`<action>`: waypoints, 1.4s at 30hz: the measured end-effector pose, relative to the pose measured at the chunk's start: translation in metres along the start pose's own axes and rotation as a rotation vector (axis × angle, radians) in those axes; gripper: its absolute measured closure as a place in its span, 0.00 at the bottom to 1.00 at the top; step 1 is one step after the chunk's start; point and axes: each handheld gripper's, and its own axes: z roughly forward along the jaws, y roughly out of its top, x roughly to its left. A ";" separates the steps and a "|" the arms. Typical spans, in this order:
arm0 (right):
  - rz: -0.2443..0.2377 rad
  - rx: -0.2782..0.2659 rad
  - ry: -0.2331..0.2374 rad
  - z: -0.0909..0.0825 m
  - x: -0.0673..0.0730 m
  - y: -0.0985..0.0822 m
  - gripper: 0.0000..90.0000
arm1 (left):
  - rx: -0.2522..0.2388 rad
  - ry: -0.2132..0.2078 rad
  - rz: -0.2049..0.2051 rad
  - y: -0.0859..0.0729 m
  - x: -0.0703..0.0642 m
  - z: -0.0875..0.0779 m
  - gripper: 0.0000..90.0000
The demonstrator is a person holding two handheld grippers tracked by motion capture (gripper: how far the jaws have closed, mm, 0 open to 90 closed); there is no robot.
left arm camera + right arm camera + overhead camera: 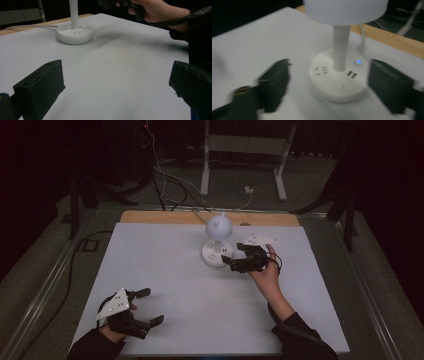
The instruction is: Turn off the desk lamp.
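I see the white lamp (218,241) standing near the table's (165,270) far edge, my right gripper (240,258) spread wide beside its base, my left gripper (150,306) gaping empty near the front-left corner.

White desk lamp (218,240) mid-table, R gripper (239,257) beside base, L gripper (152,306) near front edge, apart.

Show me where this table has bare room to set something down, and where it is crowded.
Bare: the wide middle of the white table between the left gripper and the lamp, the whole far-left stretch, and the right edge beyond the right gripper. Crowded: around the lamp's round base, where the right gripper's open jaws come close on either side.
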 end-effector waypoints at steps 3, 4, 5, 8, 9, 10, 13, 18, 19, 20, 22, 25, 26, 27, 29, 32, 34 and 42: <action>0.006 -0.002 0.036 -0.009 -0.001 -0.004 0.06 | -0.003 -0.002 -0.006 0.000 0.001 0.001 0.00; 0.006 0.003 0.041 -0.011 -0.001 -0.006 0.03 | -0.001 0.000 -0.005 0.000 0.001 0.001 0.00; 0.006 0.003 0.041 -0.011 -0.001 -0.006 0.03 | -0.001 0.000 -0.006 0.000 0.002 0.001 0.00; -0.031 0.029 0.054 -0.019 -0.002 -0.012 0.01 | -0.006 -0.005 -0.008 0.000 0.003 0.002 0.00; -0.034 0.007 0.072 -0.025 -0.003 -0.017 0.00 | -0.004 -0.004 -0.007 0.000 0.003 0.003 0.00; -0.026 -0.010 0.080 -0.029 -0.003 -0.021 0.00 | 0.001 -0.002 -0.006 0.000 0.003 0.003 0.00; -0.030 -0.015 0.081 -0.038 -0.001 -0.031 0.00 | 0.000 -0.003 -0.011 -0.001 0.003 0.003 0.00; -0.042 0.021 0.096 -0.049 0.004 -0.043 0.00 | 0.001 0.004 0.000 -0.001 0.000 -0.001 0.00; -0.051 0.029 0.098 -0.052 0.006 -0.046 0.00 | -0.002 0.005 0.000 -0.001 0.000 -0.002 0.00; -0.064 0.042 0.089 -0.059 0.010 -0.052 0.00 | -0.004 0.005 0.001 -0.001 -0.001 -0.003 0.00; -0.070 0.049 0.084 -0.067 0.013 -0.058 0.00 | -0.002 0.002 -0.002 -0.001 -0.001 -0.003 0.00; -0.066 0.051 0.080 -0.075 0.014 -0.066 0.00 | -0.007 -0.005 -0.006 -0.001 0.001 -0.002 0.00; -0.064 0.054 0.073 -0.083 0.015 -0.074 0.00 | -0.003 -0.005 -0.004 -0.001 0.001 -0.001 0.00; -0.061 0.061 0.073 -0.086 0.015 -0.079 0.00 | -0.002 -0.006 -0.002 -0.001 0.001 -0.001 0.00; -0.058 0.070 0.073 -0.089 0.014 -0.084 0.00 | -0.003 -0.005 -0.001 -0.001 0.000 -0.001 0.00; -0.038 0.102 0.070 -0.100 0.012 -0.100 0.00 | 0.000 -0.003 -0.002 -0.001 -0.001 -0.001 0.00; -0.032 0.105 0.070 -0.103 0.012 -0.103 0.00 | 0.003 -0.003 0.000 -0.001 -0.001 -0.001 0.00; -0.033 0.153 0.044 -0.122 0.007 -0.129 0.00 | -0.002 -0.002 -0.001 -0.001 0.000 -0.002 0.00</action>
